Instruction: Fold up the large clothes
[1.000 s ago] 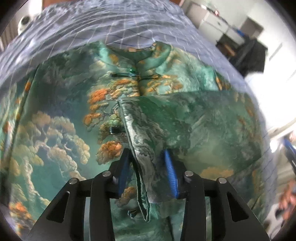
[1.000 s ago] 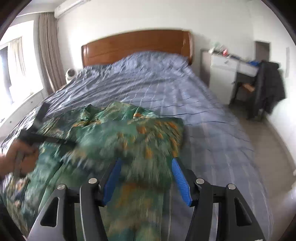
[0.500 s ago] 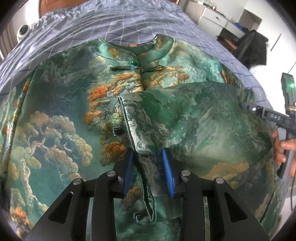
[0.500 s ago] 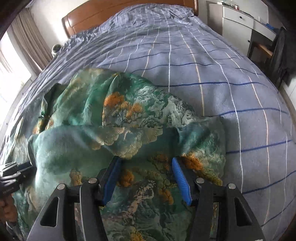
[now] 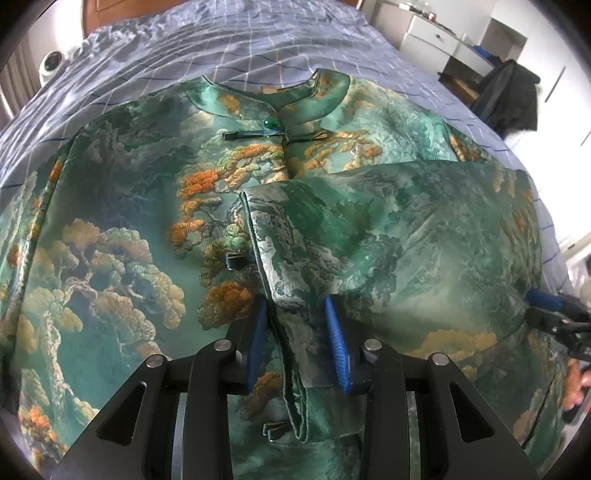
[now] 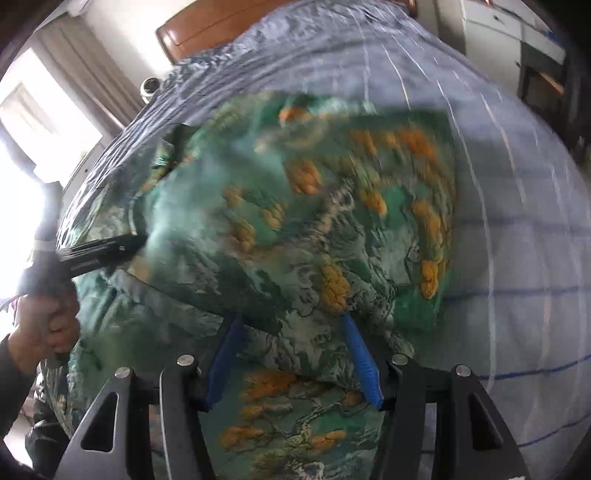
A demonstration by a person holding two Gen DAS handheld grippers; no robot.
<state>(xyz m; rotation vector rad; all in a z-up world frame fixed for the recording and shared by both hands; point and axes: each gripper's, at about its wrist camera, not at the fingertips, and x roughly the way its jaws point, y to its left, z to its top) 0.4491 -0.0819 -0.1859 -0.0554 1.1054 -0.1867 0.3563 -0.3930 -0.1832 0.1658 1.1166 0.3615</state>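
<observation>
left tool (image 5: 297, 328) gaping astride jacket (image 5: 147, 221) cuff | right tool (image 6: 291, 347) gaping | checked blue bedspread (image 5: 258, 40) | wooden headboard (image 6: 236, 22)

green brocade jacket (image 5: 155, 236) flat on bed (one sleeve folded across).

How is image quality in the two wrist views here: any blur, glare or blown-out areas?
Left wrist view: sharp, the green garment and left claw crisp, with strong fisheye bending of the bed cover. Right wrist view: motion blur smears the garment print and the bed cover's grid lines, the window at left is blown out white, while the right claw stays sharp.
</observation>
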